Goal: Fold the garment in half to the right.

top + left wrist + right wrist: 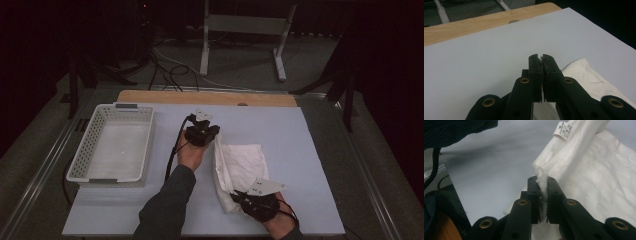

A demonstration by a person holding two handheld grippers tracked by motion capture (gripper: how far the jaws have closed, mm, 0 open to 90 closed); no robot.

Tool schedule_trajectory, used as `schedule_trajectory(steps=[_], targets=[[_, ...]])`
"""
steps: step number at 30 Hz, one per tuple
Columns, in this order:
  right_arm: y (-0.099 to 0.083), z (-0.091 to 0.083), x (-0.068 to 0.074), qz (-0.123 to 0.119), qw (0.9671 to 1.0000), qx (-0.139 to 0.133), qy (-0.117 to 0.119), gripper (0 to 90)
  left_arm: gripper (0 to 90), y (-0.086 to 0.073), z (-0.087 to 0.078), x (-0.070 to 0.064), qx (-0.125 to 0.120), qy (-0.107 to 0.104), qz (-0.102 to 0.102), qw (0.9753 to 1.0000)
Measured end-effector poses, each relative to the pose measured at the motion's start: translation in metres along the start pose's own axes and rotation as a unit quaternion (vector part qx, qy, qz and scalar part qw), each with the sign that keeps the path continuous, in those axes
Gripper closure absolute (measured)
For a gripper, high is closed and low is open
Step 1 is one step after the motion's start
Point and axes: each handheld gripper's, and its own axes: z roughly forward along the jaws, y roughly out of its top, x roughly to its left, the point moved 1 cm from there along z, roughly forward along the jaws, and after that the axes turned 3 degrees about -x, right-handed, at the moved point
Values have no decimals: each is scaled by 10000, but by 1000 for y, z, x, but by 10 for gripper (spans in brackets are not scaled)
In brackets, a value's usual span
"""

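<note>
Pinching the white cloth (586, 170), the right gripper (543, 181) reveals its label (563, 130).

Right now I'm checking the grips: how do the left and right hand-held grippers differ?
The right hand-held gripper is shut on the white cloth, pinching a fold at its near corner; the left hand-held gripper is shut with nothing visible between its jaws. The right sits at the table's near edge, the left farther out beside the cloth's far corner. Both are black.

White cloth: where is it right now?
High view: the white cloth lies right of centre on the grey mat, near corner pinched by the right hand-held gripper.
</note>
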Motion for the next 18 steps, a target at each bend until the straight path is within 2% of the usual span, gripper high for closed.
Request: schedule_trajectory(steps=[11, 18], targets=[[-6, -3, -4, 44, 9999, 128, 0, 836, 876, 3, 10, -11, 23, -100, 46, 9999], [-9, -8, -8, 80, 9999, 118, -58, 837, 876, 5, 15, -16, 13, -167, 28, 9999]])
